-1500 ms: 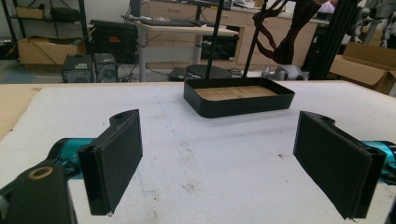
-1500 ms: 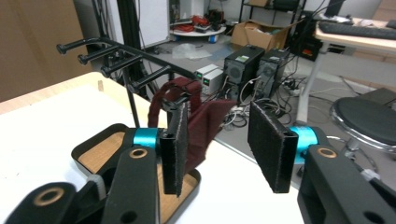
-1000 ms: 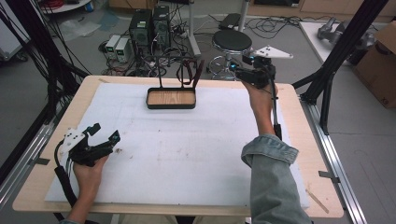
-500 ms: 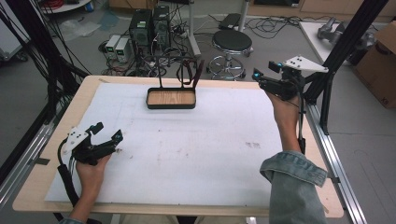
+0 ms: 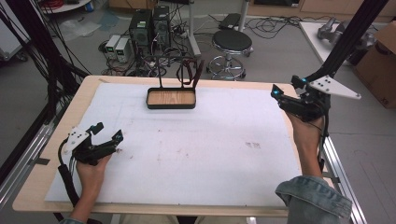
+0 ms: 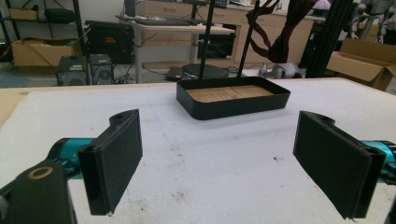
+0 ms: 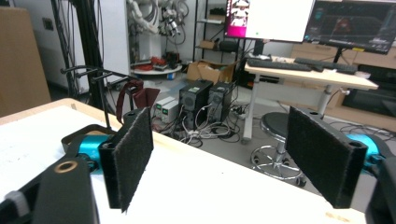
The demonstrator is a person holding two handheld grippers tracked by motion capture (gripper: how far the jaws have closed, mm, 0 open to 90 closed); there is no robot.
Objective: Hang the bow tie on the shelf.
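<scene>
Each black claw (image 5: 286, 91) has teal joints and a grey plate; denim sleeve (image 5: 312, 198) on the right arm.

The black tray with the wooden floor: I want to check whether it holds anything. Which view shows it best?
The high view: it looks down into the tray. The left gripper view shows the near wall and some floor; the right gripper view, just a corner.

A light wooden table (image 5: 93, 91) carries a white foam sheet (image 5: 210, 140) over most of its top. At twelve o'clock on the sheet stands a black wood-floored tray (image 5: 171, 98).
</scene>
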